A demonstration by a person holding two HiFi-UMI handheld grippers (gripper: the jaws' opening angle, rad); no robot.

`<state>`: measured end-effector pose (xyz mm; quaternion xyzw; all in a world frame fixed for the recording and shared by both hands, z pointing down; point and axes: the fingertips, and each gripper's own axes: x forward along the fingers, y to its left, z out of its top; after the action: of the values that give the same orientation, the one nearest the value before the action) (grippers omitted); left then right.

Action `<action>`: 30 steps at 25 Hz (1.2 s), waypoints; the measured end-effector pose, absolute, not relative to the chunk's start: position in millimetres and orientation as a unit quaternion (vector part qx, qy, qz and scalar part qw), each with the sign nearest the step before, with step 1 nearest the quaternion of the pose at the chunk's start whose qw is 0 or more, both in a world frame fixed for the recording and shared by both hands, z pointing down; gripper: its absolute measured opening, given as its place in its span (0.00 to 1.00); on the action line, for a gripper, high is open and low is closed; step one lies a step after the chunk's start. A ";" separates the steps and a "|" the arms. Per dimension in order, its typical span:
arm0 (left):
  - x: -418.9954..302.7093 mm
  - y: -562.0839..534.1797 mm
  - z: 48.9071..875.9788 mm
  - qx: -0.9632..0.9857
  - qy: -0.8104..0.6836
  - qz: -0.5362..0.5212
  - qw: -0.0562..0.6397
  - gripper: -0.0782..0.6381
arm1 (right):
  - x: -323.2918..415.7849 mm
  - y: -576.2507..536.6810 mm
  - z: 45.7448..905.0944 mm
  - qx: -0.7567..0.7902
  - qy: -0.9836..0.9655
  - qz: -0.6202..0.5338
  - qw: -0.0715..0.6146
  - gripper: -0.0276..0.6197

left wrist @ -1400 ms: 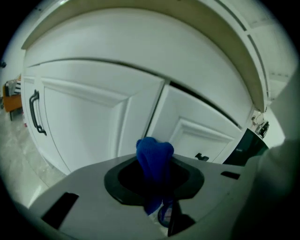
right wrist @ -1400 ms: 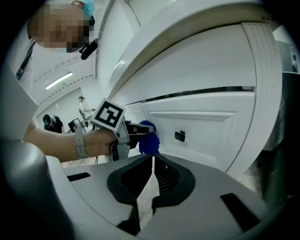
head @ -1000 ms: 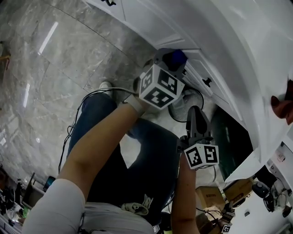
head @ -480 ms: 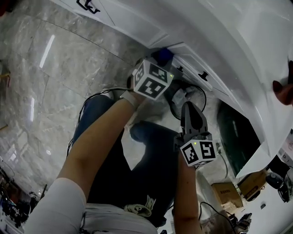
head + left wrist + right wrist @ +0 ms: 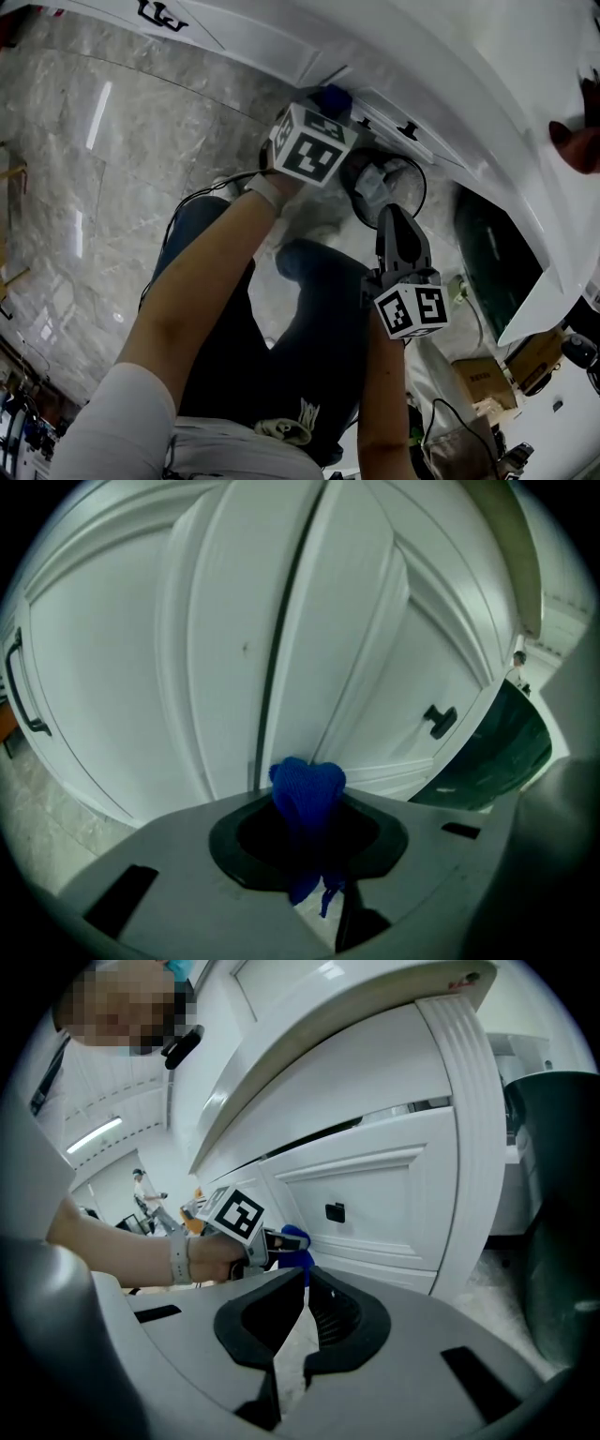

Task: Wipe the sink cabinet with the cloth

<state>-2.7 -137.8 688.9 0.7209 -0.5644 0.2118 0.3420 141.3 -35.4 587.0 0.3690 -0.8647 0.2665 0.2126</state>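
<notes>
The left gripper [image 5: 330, 105] is held out at the white sink cabinet [image 5: 394, 56], its fingers [image 5: 246, 832] clenched on a bunched blue cloth [image 5: 307, 793]. In the left gripper view the cloth stands up between the fingers, with a loose end hanging below them. It sits low on the cabinet front, right by the dark seam [image 5: 281, 639] where two panelled doors meet. The cloth seems to be pressed against the door, though the wide-angle view makes the contact hard to be sure of. A black bar handle [image 5: 22, 691] shows at the far left of that view and a small black knob [image 5: 439, 720] on the door to the right.

The right gripper [image 5: 390, 214] hangs lower and nearer the person, well apart from the cabinet front and pointing toward it. Its fingers [image 5: 259, 1318] are closed tip to tip with nothing between them. Past them, the right gripper view shows the left gripper and the cloth against the foot of a panelled door.

A dark green container [image 5: 489, 253] stands beside the open end of the cabinet, and grey marble floor [image 5: 103, 197] spreads out below
</notes>
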 end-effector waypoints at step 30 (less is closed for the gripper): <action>22.9 -134.2 533.6 0.749 -0.573 0.128 0.307 0.25 | 156.2 -13.5 520.1 0.342 -0.852 0.303 0.254 0.09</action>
<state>22.9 -134.2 533.6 0.7494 -0.5727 0.1279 0.3068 156.2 -13.5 520.1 0.3424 -0.8522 0.3029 0.2543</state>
